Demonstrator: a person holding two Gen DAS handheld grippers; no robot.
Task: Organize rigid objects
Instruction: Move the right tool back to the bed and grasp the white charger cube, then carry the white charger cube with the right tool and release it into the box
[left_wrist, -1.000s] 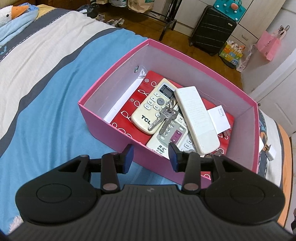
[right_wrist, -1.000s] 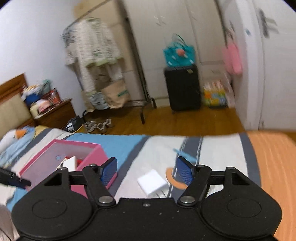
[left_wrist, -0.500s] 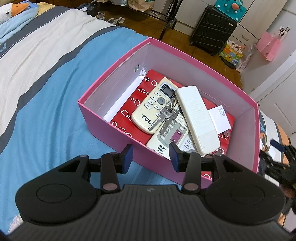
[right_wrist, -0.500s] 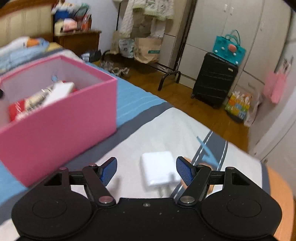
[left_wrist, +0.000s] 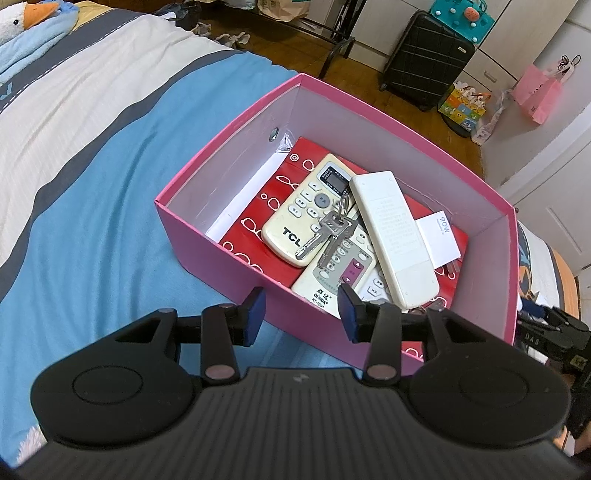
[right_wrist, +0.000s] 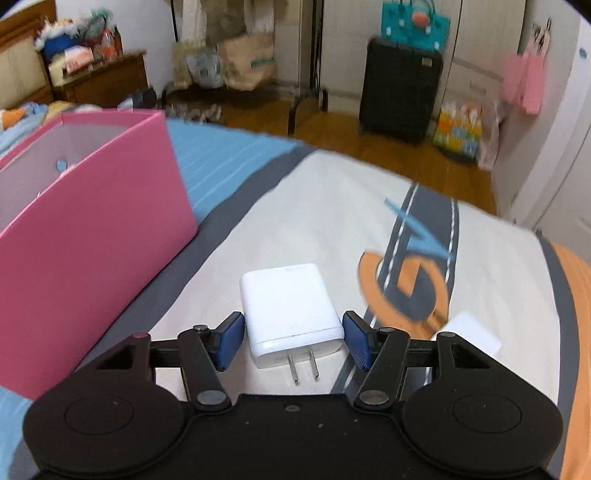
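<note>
A pink box (left_wrist: 207, 236) stands on the bed and holds three remote controls (left_wrist: 391, 236), a bunch of keys (left_wrist: 328, 230) and a red packet (left_wrist: 251, 225). My left gripper (left_wrist: 301, 314) is open and empty, just above the box's near wall. In the right wrist view a white plug adapter (right_wrist: 291, 310) lies on the bedsheet, prongs toward the camera. My right gripper (right_wrist: 293, 341) is open, its blue pads on either side of the adapter, close to its sides. The pink box (right_wrist: 92, 221) is to its left.
The striped blue, grey and cream bedsheet (left_wrist: 74, 166) lies around the box. A stuffed goose (left_wrist: 22, 18) lies at the bed's far left. A black suitcase (right_wrist: 400, 96), bags and a clothes rack stand on the wood floor beyond the bed edge. The right gripper shows at the left view's right edge (left_wrist: 550, 332).
My right gripper has dropped and moved forward, so the white adapter now sits between its pads. My left gripper has stayed over the box's near wall.
</note>
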